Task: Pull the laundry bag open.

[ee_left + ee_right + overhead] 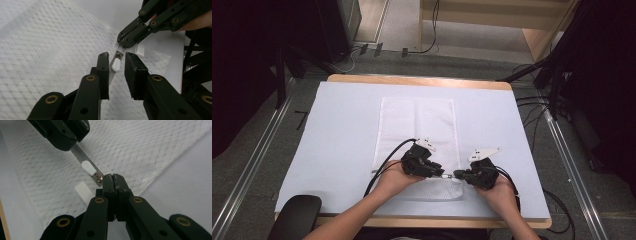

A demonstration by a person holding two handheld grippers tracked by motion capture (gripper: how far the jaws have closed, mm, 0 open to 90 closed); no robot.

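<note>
A white mesh zip bag [417,127] lies flat in the middle of the table. Its zipper runs along the near edge. My left gripper [117,62] is open, its jaws standing either side of the white zipper pull [116,65] without closing on it. My right gripper [115,178] is shut on the end of the zipper tape, right beside the metal slider [98,178] and the white pull [87,166]. In the high view the left gripper [441,173] and right gripper [458,175] meet tip to tip at the bag's near right corner. A small white ribbed tab [83,191] lies beside the slider.
A pale blue sheet [337,140] covers the wooden table, with bare room around the bag. A black rounded object [297,215] sits off the near left corner. Cables [537,115] and dark stands flank the table on the floor.
</note>
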